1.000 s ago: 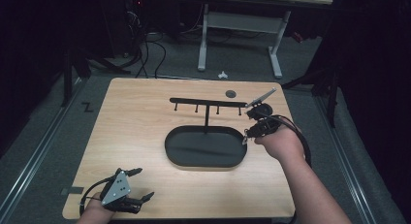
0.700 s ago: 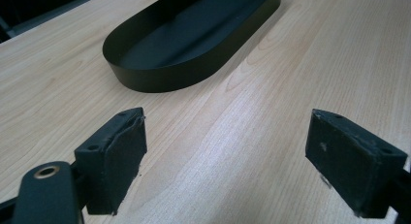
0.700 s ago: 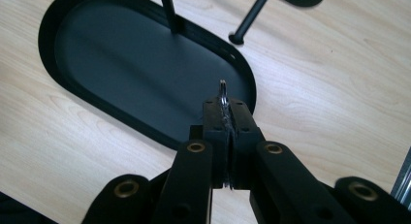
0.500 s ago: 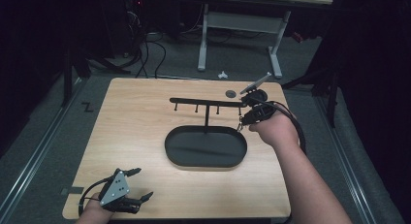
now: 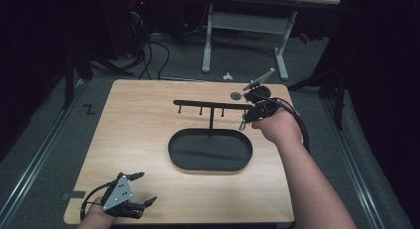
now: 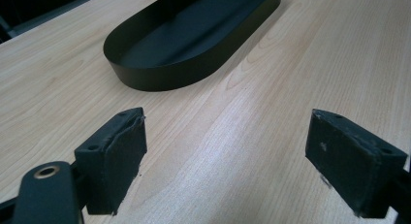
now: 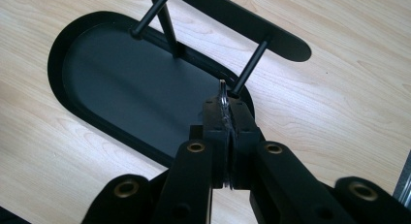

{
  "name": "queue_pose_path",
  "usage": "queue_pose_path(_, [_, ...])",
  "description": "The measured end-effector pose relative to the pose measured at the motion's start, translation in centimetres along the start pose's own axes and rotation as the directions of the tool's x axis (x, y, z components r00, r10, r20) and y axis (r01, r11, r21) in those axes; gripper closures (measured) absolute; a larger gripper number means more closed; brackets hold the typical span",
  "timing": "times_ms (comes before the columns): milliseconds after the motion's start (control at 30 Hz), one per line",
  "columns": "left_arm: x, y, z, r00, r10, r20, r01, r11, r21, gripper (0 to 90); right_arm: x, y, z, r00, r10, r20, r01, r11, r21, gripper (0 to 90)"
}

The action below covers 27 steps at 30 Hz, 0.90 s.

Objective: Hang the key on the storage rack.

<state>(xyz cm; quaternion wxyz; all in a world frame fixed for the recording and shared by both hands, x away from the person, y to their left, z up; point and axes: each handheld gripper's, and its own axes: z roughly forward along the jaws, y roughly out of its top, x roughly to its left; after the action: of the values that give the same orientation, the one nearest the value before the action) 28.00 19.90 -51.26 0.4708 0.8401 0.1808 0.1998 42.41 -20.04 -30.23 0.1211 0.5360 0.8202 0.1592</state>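
Ring placement on the rack is the step in hand. The right tool is clenched on a thin, glinting ring, held edge-on between its pads so that a short arc of it stands proud of the jaws. That arc sits just beside the free end of the end peg, under the right end of the bar; whether ring and peg touch cannot be told. Something small hangs below the tool in the high view, too small to identify.

Proceed as follows:

1. Keep the grip firm. The ring is thin and is likely to pivot between the pads if pressure drops.
2. Turn your wrist until the ring's opening faces the peg's tip. Judge this from the right gripper view.
3. Advance along the peg's own line, not across it. A sideways push may tip the rack, which stands on its tray.
4. Release only once the peg passes through the ring and carries it.
5. Withdraw straight back, clear of the bar.

The left tool rests released, jaws wide apart, at the near left corner of the desk, well apart from the rack. Use it to steady the tray if the rack shifts.
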Motion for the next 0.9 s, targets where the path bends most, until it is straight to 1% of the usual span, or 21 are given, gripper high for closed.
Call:
queue_pose_path(133, [0.0,0.0,0.0,1.0000,0.001,-0.001,-0.001,1.0000,0.002,15.3,-0.3,0.1,0.1,0.9999,0.010,-0.007,-0.010,1.000,-0.005,88.4])
queue_pose_path(367, [0.0,0.0,0.0,1.0000,0.004,0.001,-0.004,1.0000,0.006,15.3,-0.6,0.3,0.5,0.9999,0.012,0.005,-0.012,1.000,-0.004,88.3])
queue_pose_path(433, [0.0,0.0,0.0,1.0000,0.004,0.001,-0.004,1.0000,0.006,15.3,-0.8,0.3,0.6,0.9997,0.024,0.003,-0.024,1.000,-0.003,88.0])
queue_pose_path(633, [0.0,-0.1,-0.1,1.0000,0.002,0.000,-0.002,1.0000,0.006,15.3,-1.1,0.4,0.7,0.9996,0.027,0.005,-0.027,1.000,-0.010,87.3])
queue_pose_path(900, [0.0,-0.1,-0.1,1.0000,0.003,0.000,-0.003,1.0000,0.007,15.3,-1.3,0.7,1.0,0.9992,0.031,0.024,-0.030,0.999,-0.015,86.7])
